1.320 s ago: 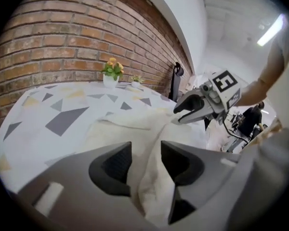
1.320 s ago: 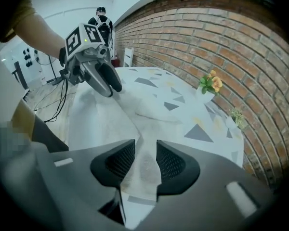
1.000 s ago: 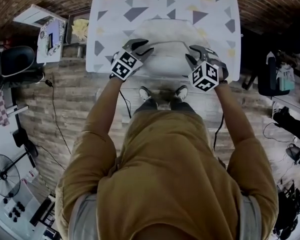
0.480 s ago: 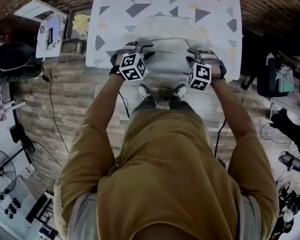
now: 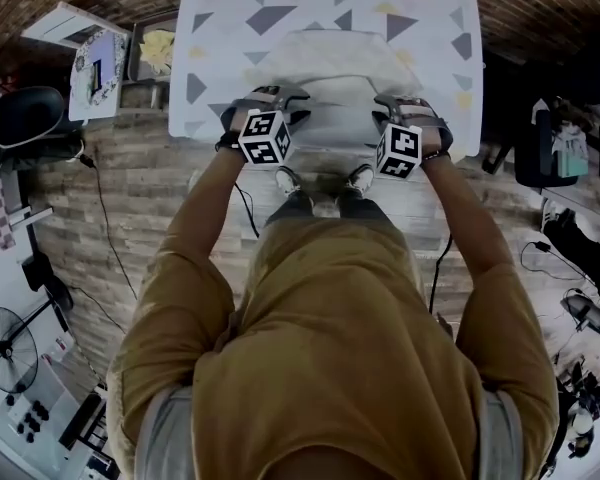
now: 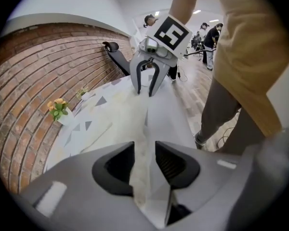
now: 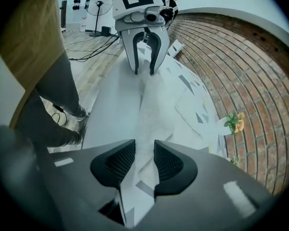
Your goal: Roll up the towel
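A white towel [image 5: 330, 63] lies on the table [image 5: 205, 38], which wears a cloth of grey and yellow triangles. Its near edge is folded up into a ridge. My left gripper [image 5: 280, 98] is shut on the left end of that ridge, and towel cloth [image 6: 130, 114] fills the gap between its jaws [image 6: 144, 158]. My right gripper [image 5: 392, 103] is shut on the right end, with a fold of the towel [image 7: 151, 109] pinched between its jaws [image 7: 144, 160]. Each gripper sees the other across the ridge: the right gripper [image 6: 144, 88] and the left gripper [image 7: 143, 66].
A small pot of yellow flowers [image 6: 58, 109] stands at the table's far edge by the brick wall. A side shelf [image 5: 100, 63] and a black chair [image 5: 30, 118] are to the left, with a fan [image 5: 5, 343] on the floor. The person's shoes [image 5: 325, 183] are under the table's near edge.
Both grippers dropped onto the towel's near edge and rolled their wrists, so the marker cubes now face the camera. The left jaws closed on the fold.
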The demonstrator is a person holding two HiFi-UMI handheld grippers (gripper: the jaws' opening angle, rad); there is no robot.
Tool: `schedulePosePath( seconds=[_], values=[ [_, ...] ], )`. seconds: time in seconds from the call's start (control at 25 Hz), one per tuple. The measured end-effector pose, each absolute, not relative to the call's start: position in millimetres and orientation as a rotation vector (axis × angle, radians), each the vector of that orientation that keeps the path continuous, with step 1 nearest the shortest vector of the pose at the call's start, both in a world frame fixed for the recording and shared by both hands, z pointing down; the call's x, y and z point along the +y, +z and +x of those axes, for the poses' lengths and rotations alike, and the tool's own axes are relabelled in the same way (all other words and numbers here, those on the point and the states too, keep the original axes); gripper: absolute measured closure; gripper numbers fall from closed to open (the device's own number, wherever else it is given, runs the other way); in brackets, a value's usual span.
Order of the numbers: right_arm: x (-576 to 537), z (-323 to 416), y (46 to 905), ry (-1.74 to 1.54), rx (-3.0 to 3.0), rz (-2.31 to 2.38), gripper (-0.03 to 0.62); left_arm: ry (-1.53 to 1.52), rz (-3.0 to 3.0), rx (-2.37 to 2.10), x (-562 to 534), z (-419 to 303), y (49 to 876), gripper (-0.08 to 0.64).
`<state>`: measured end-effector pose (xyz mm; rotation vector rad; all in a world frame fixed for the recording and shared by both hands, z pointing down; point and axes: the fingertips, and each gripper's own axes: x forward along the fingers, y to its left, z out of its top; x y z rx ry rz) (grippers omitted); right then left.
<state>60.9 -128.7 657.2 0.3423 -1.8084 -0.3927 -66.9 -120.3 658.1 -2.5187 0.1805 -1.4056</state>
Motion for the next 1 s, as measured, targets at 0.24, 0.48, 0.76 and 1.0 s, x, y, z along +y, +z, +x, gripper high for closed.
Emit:
schedulePosePath(
  seconds=[0.24, 0.48, 0.76, 1.0],
  values=[
    [-129.9, 62.6, 657.8, -0.375, -1.810, 0.373, 0.474, -1.450, -2.519, 0.185, -126.3, -79.0, 667.6, 0.414],
    [-130.9, 70.0, 657.3, -0.345, -1.808, 0.406, 0.477, -1.456, -2.491, 0.209, -130.2, -91.0, 665.4, 0.416],
    [-129.3, 71.3, 659.3, -0.338, -1.807, 0.426, 0.499, -1.462, -2.467, 0.217, -125.9, -102.5, 663.2, 0.414],
    [-128.1, 69.5, 657.1, -0.410, -1.789, 0.420, 0.497, -1.477, -2.474, 0.233, -123.6, -104.9, 667.5, 0.416]
  ],
)
